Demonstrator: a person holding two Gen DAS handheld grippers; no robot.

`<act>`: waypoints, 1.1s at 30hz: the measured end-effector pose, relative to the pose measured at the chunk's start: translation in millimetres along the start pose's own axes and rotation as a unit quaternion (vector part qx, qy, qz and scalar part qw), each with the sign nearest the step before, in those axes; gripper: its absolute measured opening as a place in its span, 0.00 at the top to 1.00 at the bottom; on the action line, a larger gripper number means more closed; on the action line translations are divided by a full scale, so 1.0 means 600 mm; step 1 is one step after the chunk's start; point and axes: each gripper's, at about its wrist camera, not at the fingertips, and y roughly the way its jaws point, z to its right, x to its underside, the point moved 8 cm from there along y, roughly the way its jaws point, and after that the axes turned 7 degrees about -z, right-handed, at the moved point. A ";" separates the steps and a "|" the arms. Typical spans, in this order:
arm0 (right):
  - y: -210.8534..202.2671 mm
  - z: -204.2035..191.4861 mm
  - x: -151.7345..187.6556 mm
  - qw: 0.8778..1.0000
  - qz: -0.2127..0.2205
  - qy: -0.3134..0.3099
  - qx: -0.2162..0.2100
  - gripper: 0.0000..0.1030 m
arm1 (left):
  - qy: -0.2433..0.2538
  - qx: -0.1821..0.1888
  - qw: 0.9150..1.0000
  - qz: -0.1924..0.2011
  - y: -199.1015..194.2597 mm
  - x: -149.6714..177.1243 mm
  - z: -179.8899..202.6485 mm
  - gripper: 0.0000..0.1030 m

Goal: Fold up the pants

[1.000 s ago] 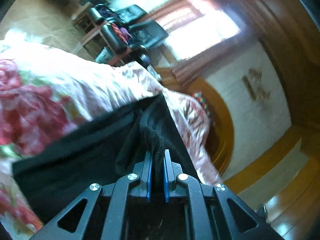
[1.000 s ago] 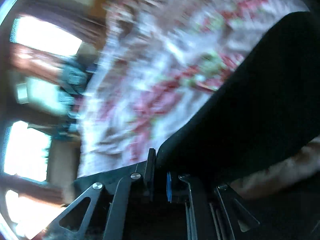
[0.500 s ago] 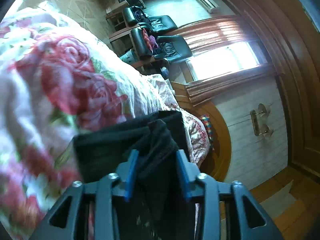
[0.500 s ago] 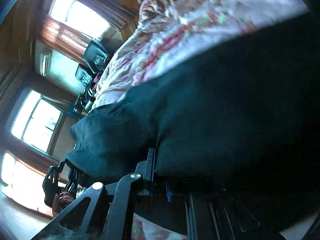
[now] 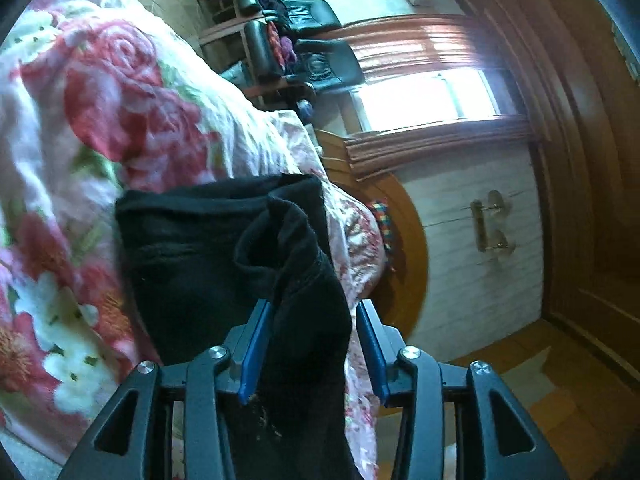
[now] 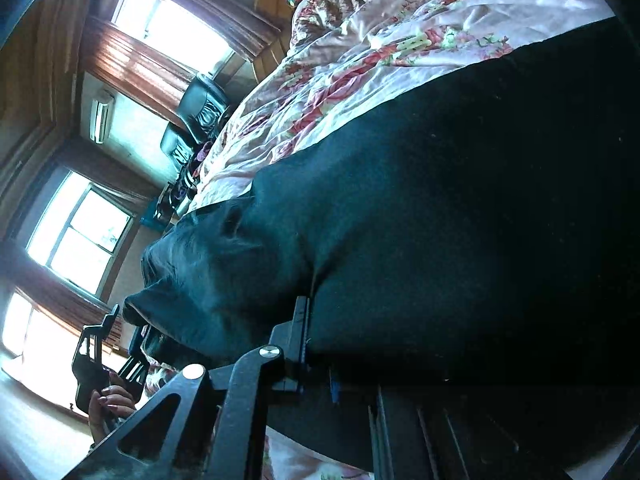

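Black pants [image 5: 192,256] lie on a floral bedspread [image 5: 120,92]. In the left wrist view my left gripper [image 5: 314,344] is open, its blue-padded fingers [image 5: 256,340] standing either side of a raised fold of the pants without pinching it. In the right wrist view the pants [image 6: 440,220] fill most of the frame, draped over my right gripper [image 6: 318,344], which is shut on their edge. The left gripper [image 6: 108,356], held by a hand, shows at the pants' far end.
The bed has a curved wooden headboard [image 5: 404,240] with a colourful pillow [image 5: 380,216] against it. Black chairs [image 5: 304,56] piled with clothes stand beyond the bed by bright windows [image 5: 420,96]. Wooden floor [image 5: 560,380] lies beside the bed.
My left gripper has opened and let go of the pants' fold. The right gripper stays shut on the pants, which now lie spread on the bed.
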 end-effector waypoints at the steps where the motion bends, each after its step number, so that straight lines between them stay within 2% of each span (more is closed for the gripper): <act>1: 0.000 -0.001 0.000 1.000 0.000 -0.001 0.000 0.93 | -0.002 0.003 1.000 -0.002 -0.002 0.001 0.000 0.58; 7: 0.001 -0.006 -0.004 1.000 -0.001 -0.001 -0.001 0.93 | -0.015 0.005 1.000 -0.009 -0.019 0.017 -0.006 0.57; 10: 0.003 -0.007 -0.003 1.000 0.000 -0.001 0.000 0.93 | 0.000 -0.004 1.000 0.010 -0.028 0.014 -0.002 0.47; 12: 0.003 -0.008 -0.003 1.000 0.000 -0.003 0.001 0.93 | 0.012 -0.015 1.000 0.002 -0.014 0.015 0.002 0.44; 13: 0.004 -0.008 -0.004 1.000 -0.001 -0.003 0.001 0.93 | 0.005 -0.020 1.000 -0.017 0.000 0.019 0.001 0.44; 15: 0.003 -0.008 -0.004 1.000 -0.003 -0.002 0.001 0.93 | -0.034 -0.030 0.995 -0.092 0.032 0.046 -0.009 0.44; 17: 0.003 -0.009 -0.005 1.000 -0.004 -0.002 0.001 0.93 | -0.049 -0.036 0.991 -0.120 0.041 0.077 -0.013 0.44; 20: 0.005 -0.007 -0.005 1.000 -0.003 -0.002 0.002 0.93 | -0.009 -0.067 0.992 -0.110 0.048 0.076 -0.003 0.44; 24: 0.006 -0.006 -0.004 1.000 -0.004 -0.003 0.002 0.93 | 0.003 -0.091 0.994 -0.055 0.057 0.007 0.004 0.44; 26: 0.007 -0.006 -0.005 1.000 -0.004 -0.003 0.002 0.93 | 0.001 -0.102 0.993 -0.065 0.076 -0.007 0.005 0.44; 28: 0.007 -0.008 -0.004 1.000 -0.004 -0.007 0.004 0.93 | -0.013 -0.118 0.990 -0.082 0.097 -0.017 0.001 0.48; 29: 0.007 -0.008 -0.004 1.000 -0.004 -0.008 0.005 0.93 | -0.026 -0.110 0.990 -0.089 0.105 -0.023 0.003 0.60; 30: 0.007 -0.008 -0.004 1.000 -0.004 -0.008 0.004 0.93 | -0.025 -0.103 0.990 -0.089 0.108 -0.030 0.011 0.85; 31: 0.007 -0.008 -0.004 1.000 -0.005 -0.008 0.003 0.93 | -0.016 -0.104 0.991 -0.086 0.105 -0.034 0.017 0.91; 32: 0.007 -0.008 -0.004 1.000 -0.005 -0.008 0.002 0.93 | 0.011 -0.106 0.991 -0.078 0.098 -0.038 0.034 0.92; 33: 0.007 -0.008 -0.004 1.000 -0.005 -0.010 0.002 0.93 | 0.057 -0.098 0.992 -0.062 0.086 -0.043 0.064 0.92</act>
